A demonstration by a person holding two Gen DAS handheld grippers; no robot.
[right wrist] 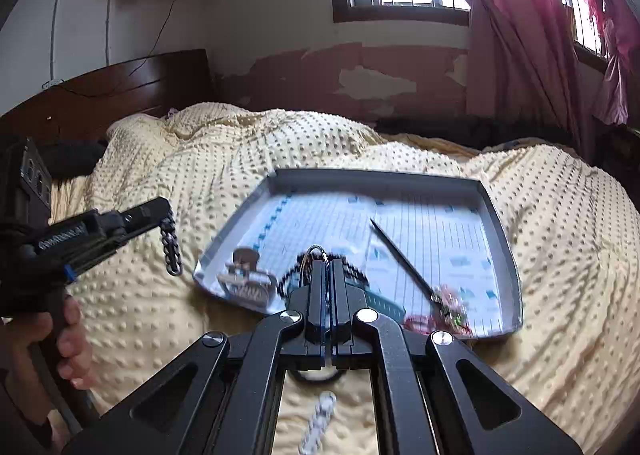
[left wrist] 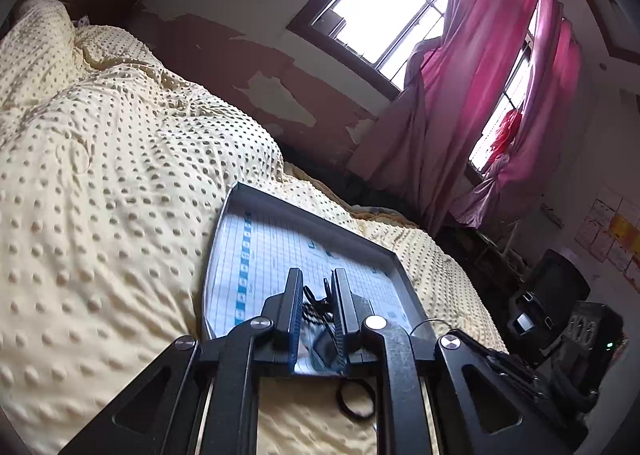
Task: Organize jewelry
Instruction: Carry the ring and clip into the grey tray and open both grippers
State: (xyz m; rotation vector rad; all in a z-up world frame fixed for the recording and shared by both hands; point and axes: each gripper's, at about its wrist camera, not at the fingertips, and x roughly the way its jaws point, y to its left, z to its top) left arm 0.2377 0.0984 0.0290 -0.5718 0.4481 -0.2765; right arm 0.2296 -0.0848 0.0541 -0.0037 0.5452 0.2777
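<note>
Left gripper (left wrist: 318, 287) is seen from its own camera clamped on a dark chain (left wrist: 316, 309), which is pinched between the two fingers, so it's closed on that and not empty. Straight ahead and a bit far, the tray (left wrist: 304, 217) is laid on the bumpy yellow blanket (left wrist: 100, 175), with its grid-paper lining bare in this view. A black ring (left wrist: 356, 399) is left on the blanket near the camera, outside the tray.

From the right wrist view, the relation is clearer: the chain (right wrist: 172, 251) is hung straight down from the left gripper (right wrist: 162, 211), long axis vertical, just left of the tray's near-left corner and over the blanket, not over the tray (right wrist: 500, 231). So a move to the right and slightly far is probably called for before anything gets dropped. A hair claw (right wrist: 248, 279) is parked right in that near-left corner, so it could get in the way. The right gripper (right wrist: 328, 267) is shut tight, apparently on a thin wire hoop (right wrist: 316, 251). A dark stick pin (right wrist: 400, 255) is laid diagonally across the tray's middle, and a red flowery piece (right wrist: 444, 313) is near its right edge.
</note>
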